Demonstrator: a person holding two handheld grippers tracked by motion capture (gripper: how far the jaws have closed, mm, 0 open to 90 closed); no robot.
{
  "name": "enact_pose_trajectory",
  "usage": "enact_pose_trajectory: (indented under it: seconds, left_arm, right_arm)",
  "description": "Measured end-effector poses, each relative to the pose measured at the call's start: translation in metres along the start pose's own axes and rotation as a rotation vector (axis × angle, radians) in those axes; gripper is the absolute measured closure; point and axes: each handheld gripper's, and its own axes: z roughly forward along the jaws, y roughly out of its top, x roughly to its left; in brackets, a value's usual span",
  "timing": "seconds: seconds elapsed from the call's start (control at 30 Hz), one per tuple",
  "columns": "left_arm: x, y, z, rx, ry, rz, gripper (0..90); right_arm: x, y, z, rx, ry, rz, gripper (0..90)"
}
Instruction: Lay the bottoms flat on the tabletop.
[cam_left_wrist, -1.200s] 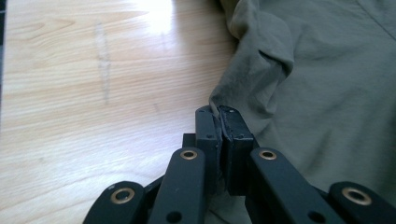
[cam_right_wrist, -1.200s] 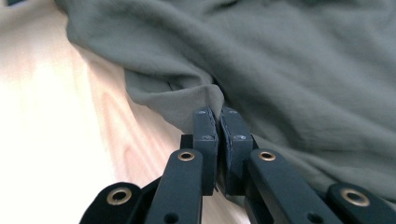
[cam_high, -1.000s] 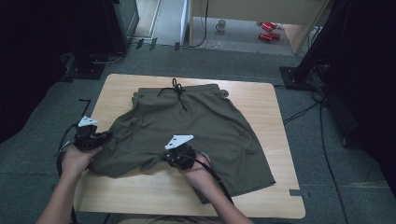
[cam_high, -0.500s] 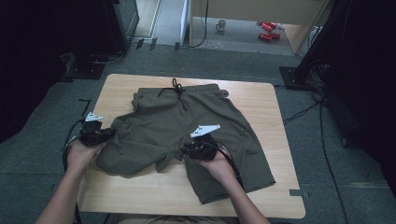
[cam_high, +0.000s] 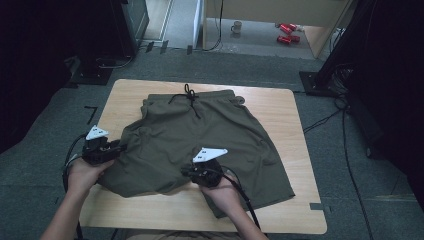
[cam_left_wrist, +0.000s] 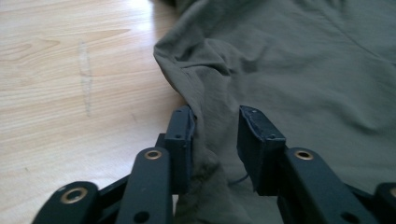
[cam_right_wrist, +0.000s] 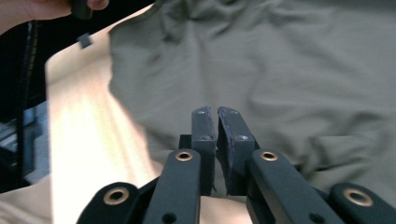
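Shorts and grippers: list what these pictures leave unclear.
- Right gripper, right gripper view: jaws nearly together; any cloth between them cannot be told, motion blur.
- Left gripper, left gripper view: the shorts bunch between the jaws; their grip on the fold is uncertain.
- Shorts' near hem, high view: partly hidden by the hands.

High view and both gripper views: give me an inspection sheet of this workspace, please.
Surface: wooden table, bare around the garment.
Job's things: olive shorts spread flat, drawstring waistband at the far edge, near-left leg bunched.
Clutter: nothing seen on the table.
Grippers: left gripper jaws apart around a fabric fold; right gripper jaws nearly together, nothing visibly between them.
Cables: one trails from each gripper.
Surroundings: grey carpet, red cans and mug beyond.
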Motion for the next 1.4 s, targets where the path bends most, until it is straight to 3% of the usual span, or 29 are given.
enact_pose_trajectory:
  seconds: [0.27, 0.4, 0.53, 0.63, 0.77, 0.93, 1.17, 1.4]
  left_arm:
    - [-0.001, -0.010, -0.016, -0.018, 0.001, -0.024, 60.5]
    - [0.000, -0.014, -0.017, -0.026, -0.004, -0.046, 59.7]
    - [-0.003, -0.016, -0.018, -0.026, -0.012, -0.034, 58.5]
    - [-0.007, -0.017, -0.019, -0.037, -0.045, -0.033, 58.4]
    - [-0.014, -0.023, -0.009, -0.001, -0.054, 0.003, 58.3]
    - [-0.015, -0.028, 0.009, 0.040, -0.056, 0.017, 57.3]
    - [-0.012, -0.031, 0.023, 0.069, -0.041, 0.009, 56.4]
    - [-0.011, -0.034, 0.027, 0.103, -0.009, 0.026, 55.8]
  right_arm:
    - [0.030, -0.011, 0.024, 0.030, 0.048, -0.040, 87.7]
    - [0.036, -0.017, 0.042, 0.057, 0.035, -0.066, 88.9]
    - [0.038, -0.023, 0.058, 0.099, 0.019, -0.082, 88.8]
    - [0.037, -0.025, 0.062, 0.090, -0.004, -0.091, 88.7]
    - [0.037, -0.023, 0.064, 0.068, -0.023, -0.073, 87.2]
    - [0.035, -0.026, 0.072, 0.081, -0.039, -0.078, 87.3]
    - [0.038, -0.025, 0.077, 0.056, -0.068, -0.064, 81.9]
    - [0.043, -0.028, 0.076, 0.060, -0.079, -0.110, 81.9]
